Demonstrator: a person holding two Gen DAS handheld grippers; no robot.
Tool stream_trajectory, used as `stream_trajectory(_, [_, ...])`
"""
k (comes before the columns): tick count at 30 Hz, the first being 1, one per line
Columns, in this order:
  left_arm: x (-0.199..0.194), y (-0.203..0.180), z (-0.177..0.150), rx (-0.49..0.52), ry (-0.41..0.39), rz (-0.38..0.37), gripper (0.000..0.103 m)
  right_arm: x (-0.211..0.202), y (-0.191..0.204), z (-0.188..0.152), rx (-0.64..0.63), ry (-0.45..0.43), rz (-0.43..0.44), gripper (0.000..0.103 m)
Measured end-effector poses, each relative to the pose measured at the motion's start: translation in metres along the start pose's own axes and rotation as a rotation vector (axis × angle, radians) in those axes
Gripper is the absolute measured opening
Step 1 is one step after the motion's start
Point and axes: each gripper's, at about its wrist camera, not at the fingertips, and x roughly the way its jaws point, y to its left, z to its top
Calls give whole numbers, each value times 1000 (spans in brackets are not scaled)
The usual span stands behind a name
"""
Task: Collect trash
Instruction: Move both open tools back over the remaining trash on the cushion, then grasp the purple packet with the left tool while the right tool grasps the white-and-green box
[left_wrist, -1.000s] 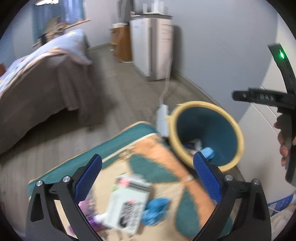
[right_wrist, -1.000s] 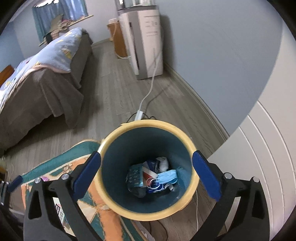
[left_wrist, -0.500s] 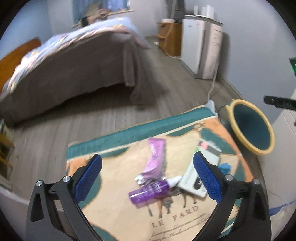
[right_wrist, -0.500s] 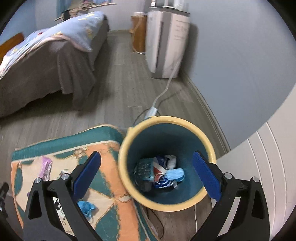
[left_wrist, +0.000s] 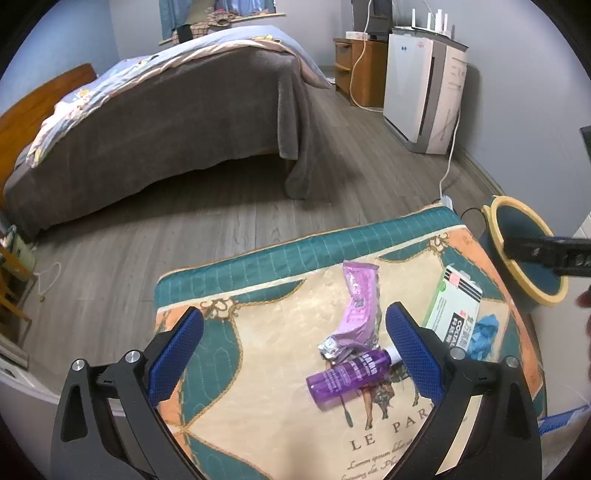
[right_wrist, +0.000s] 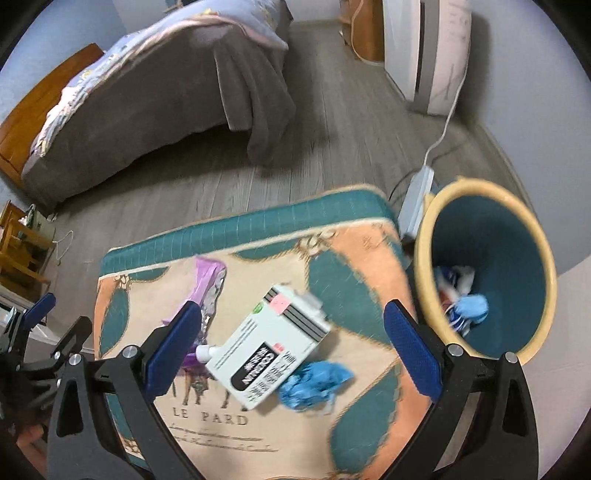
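Trash lies on a patterned rug (left_wrist: 258, 350) (right_wrist: 354, 266): a purple bottle (left_wrist: 349, 374), a purple wrapper (left_wrist: 360, 310) (right_wrist: 207, 286), a white and black box (left_wrist: 456, 308) (right_wrist: 269, 347) and a crumpled blue glove (left_wrist: 484, 334) (right_wrist: 314, 380). A teal bin with a yellow rim (left_wrist: 532, 251) (right_wrist: 491, 273) stands off the rug's right edge with trash inside. My left gripper (left_wrist: 295, 350) hangs open above the rug, left of the bottle. My right gripper (right_wrist: 295, 347) is open above the box, empty; part of it shows in the left wrist view (left_wrist: 546, 251).
A bed with a grey blanket (left_wrist: 166, 122) (right_wrist: 177, 85) fills the far left. A white appliance (left_wrist: 424, 85) and its cord stand by the right wall, a power strip (right_wrist: 417, 199) lies beside the bin. Wooden furniture (right_wrist: 22, 243) sits at left.
Both grippers swung left, away from the bin and over the rug. The right view went from looking into the bin to looking down on the box and glove. Both stayed open.
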Motion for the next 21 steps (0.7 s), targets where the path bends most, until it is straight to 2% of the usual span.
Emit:
stream_trajectory(3, [3,2,-2,4,8,-10,98,10,6,-5,8,23,-21,97])
stream_trajectory(9, [10,8,-4,48,19,47,98,41,-3,-14,68,95,-55,97])
stream_trajectory(17, [17,19,-5,23,36,41,98,71,2,-15,100,150,-38,97])
stream_trajectory(21, [20,19,-6,27,43,31,98,87,9,-14,87,178,-67,97])
